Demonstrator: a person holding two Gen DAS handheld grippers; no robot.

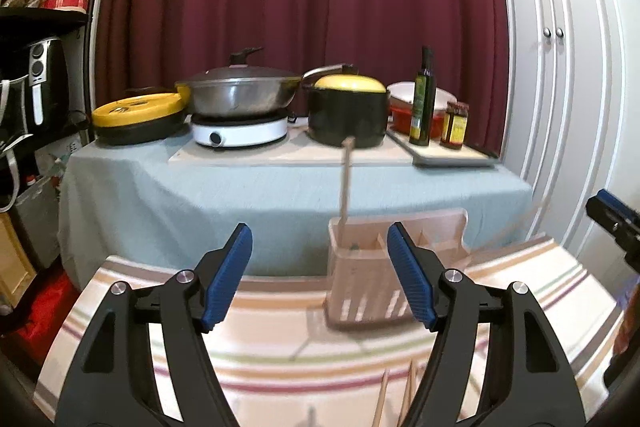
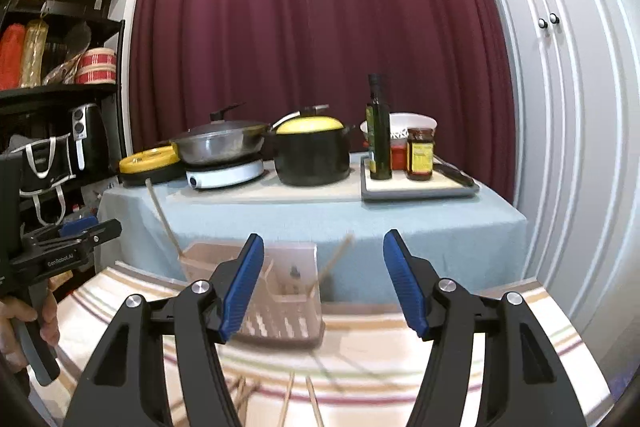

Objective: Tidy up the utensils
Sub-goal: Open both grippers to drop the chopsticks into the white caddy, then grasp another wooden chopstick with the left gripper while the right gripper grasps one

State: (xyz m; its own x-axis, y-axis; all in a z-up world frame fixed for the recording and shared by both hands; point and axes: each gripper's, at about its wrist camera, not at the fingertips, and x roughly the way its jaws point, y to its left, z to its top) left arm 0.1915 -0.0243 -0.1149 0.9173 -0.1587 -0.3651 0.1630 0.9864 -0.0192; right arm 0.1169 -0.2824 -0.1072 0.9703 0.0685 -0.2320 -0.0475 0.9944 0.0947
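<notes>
Striped cloth (image 2: pixel 400 359) covers the near tabletop. One slotted plastic holder (image 2: pixel 280 307) stands on it, ahead of both claws. Chopsticks standing in the holder: two visible in the right wrist view, one long stick (image 2: pixel 162 215) leaning left and one shorter stick (image 2: pixel 336 257) leaning right. Loose chopsticks (image 2: pixel 298 401) lying on the cloth near the right claw: at least two clear, with more blurred at left.

Left claw (image 1: pixel 320 275): wide, nothing between its two blue pads. Right claw (image 2: pixel 323 281): wide, likewise holding nothing. A hand (image 2: pixel 24 315) grips the left tool's handle.

Far tabletop, blue cloth: two pots with yellow lids, one lidded wok on one white hotplate, one oil bottle (image 2: pixel 379 131), two jars.
</notes>
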